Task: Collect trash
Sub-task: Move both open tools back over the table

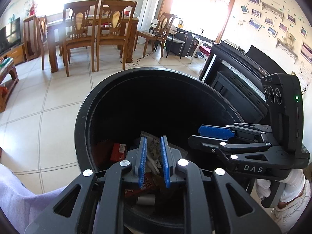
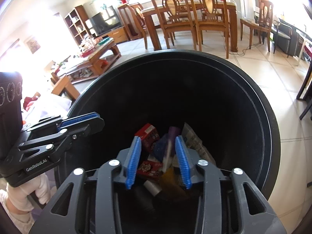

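A black round bin [image 1: 81, 120] stands on the tiled floor, and both grippers hang over its mouth. My left gripper [image 1: 154, 161] is open by a narrow gap with nothing between its blue pads. Below it lie a red box [image 1: 118, 152], white paper [image 1: 153, 152] and a grey cylinder [image 1: 146, 199]. My right gripper [image 2: 158, 161] is open wider above the bin [image 2: 273, 136]. A blurred purple and white item [image 2: 169, 146] shows between its jaws, clear of the pads. Red cartons [image 2: 147, 134] and printed paper [image 2: 195, 142] lie at the bottom. Each gripper shows in the other's view: right gripper [image 1: 197, 135], left gripper [image 2: 97, 120].
A wooden dining table with chairs [image 1: 93, 31] stands beyond the bin. A black piano [image 1: 243, 81] is close on the bin's right. A low coffee table [image 2: 97, 56] and a TV [image 2: 105, 20] are at the left. White-gloved hands [image 2: 25, 193] hold the grippers.
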### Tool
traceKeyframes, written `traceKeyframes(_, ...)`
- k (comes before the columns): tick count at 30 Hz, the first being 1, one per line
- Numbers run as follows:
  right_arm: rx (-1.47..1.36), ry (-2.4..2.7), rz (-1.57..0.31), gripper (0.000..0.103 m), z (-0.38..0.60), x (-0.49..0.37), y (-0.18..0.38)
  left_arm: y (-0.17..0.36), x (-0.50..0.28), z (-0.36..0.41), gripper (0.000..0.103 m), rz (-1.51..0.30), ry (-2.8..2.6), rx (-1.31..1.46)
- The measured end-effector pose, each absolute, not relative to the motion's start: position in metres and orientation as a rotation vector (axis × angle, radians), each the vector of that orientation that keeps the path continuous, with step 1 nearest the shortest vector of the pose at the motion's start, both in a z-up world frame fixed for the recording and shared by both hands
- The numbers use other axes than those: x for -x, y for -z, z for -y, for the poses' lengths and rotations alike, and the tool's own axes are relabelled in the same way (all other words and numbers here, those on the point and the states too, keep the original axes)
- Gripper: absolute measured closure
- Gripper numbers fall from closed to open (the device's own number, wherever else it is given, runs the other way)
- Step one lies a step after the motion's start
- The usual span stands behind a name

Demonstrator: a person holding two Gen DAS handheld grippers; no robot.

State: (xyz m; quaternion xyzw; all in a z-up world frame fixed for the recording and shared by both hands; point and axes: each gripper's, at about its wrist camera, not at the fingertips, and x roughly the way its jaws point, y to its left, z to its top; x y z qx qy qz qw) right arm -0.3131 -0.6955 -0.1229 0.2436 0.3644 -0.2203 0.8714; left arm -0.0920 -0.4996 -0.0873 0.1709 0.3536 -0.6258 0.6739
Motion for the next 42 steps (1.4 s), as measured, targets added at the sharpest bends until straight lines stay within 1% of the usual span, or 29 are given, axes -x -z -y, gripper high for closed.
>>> traceKeyframes(1, -0.51, 0.461, -0.756, 0.053, 0.694, 0.314, 0.122, 0.086, 0.091, 0.497, 0.066, -0.791, 1.403, -0.381)
traceKeyframes(2, -0.512, 0.458, -0.75, 0.052, 0.694, 0.314, 0.122, 0.084, 0.092, 0.496, 0.046, -0.78, 1.4, -0.374)
traceKeyframes(3, -0.519, 0.454, -0.742, 0.048, 0.692, 0.314, 0.121, 0.081, 0.094, 0.492, 0.028, -0.761, 1.398, -0.36)
traceKeyframes(4, -0.525, 0.452, -0.733, 0.043, 0.69, 0.315, 0.12, 0.079, 0.095, 0.487, 0.024, -0.742, 1.402, -0.345)
traceKeyframes(5, -0.53, 0.453, -0.724, 0.041, 0.689, 0.316, 0.118, 0.076, 0.095, 0.481, 0.02, -0.728, 1.392, -0.338)
traceKeyframes(7, -0.534, 0.462, -0.707, 0.035, 0.685, 0.315, 0.115, 0.072, 0.093, 0.472, 0.015, -0.715, 1.383, -0.324)
traceKeyframes(9, -0.536, 0.458, -0.695, 0.034, 0.68, 0.314, 0.112, 0.067, 0.09, 0.46, 0.006, -0.702, 1.364, -0.297)
traceKeyframes(12, -0.525, 0.441, -0.673, 0.026, 0.669, 0.31, 0.105, 0.057, 0.079, 0.435, 0.005, -0.688, 1.341, -0.238)
traceKeyframes(17, -0.464, 0.384, -0.648, 0.02, 0.64, 0.294, 0.087, 0.035, 0.059, 0.384, 0.005, -0.639, 1.284, -0.154)
traceKeyframes(24, -0.376, 0.26, -0.672, 0.02, 0.586, 0.242, 0.064, 0.02, 0.025, 0.302, 0.005, -0.596, 1.136, -0.137)
traceKeyframes(36, -0.244, 0.032, -0.712, 0.02, 0.46, 0.124, 0.044, 0.018, -0.045, 0.16, 0.005, -0.596, 0.847, -0.099)
traceKeyframes(42, -0.196, -0.046, -0.736, 0.02, 0.403, 0.075, 0.042, 0.019, -0.072, 0.116, 0.005, -0.601, 0.769, -0.09)
